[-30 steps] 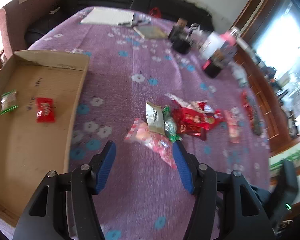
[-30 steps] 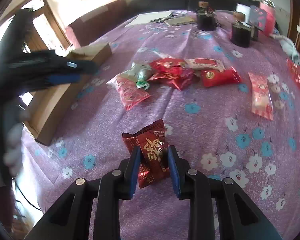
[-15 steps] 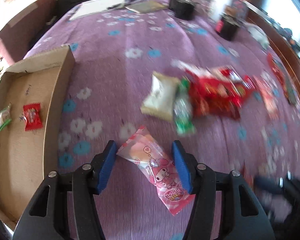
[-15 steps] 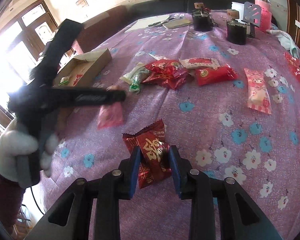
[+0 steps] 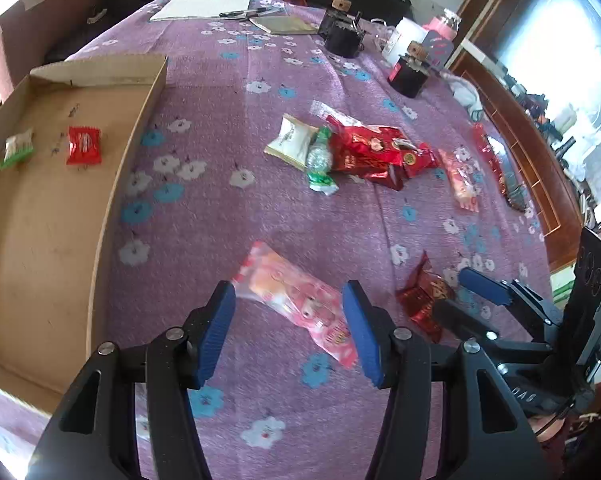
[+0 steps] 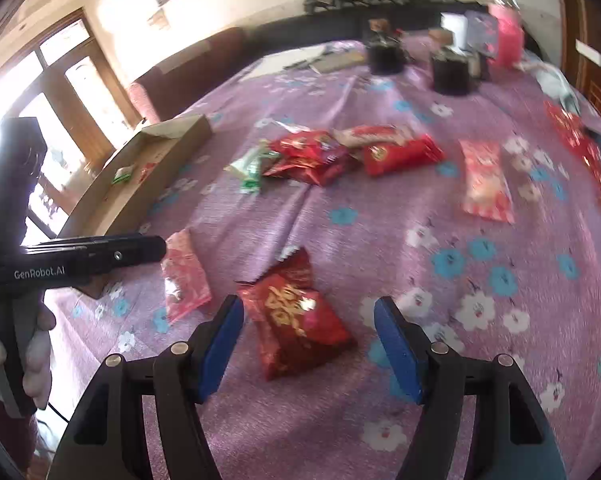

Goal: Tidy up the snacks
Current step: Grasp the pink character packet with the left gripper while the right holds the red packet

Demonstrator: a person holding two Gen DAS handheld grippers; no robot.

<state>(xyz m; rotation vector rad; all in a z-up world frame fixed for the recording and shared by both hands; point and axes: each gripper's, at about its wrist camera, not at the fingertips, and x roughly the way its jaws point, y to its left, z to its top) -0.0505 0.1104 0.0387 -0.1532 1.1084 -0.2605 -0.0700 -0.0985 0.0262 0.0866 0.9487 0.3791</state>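
Pickup step: left gripper (image 5: 288,330) and right gripper (image 6: 308,344), fingers apart, straddle pink packet (image 5: 296,300) and red packet (image 6: 296,316); close next, near the table's front edge.

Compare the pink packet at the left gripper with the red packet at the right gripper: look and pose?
The pink snack packet is long, pale and partly see-through; the red snack packet is shorter, plumper, foil with gold characters. Pink lies diagonally between its fingers; red sits nearer the left finger. Both lie ungripped on the purple cloth.
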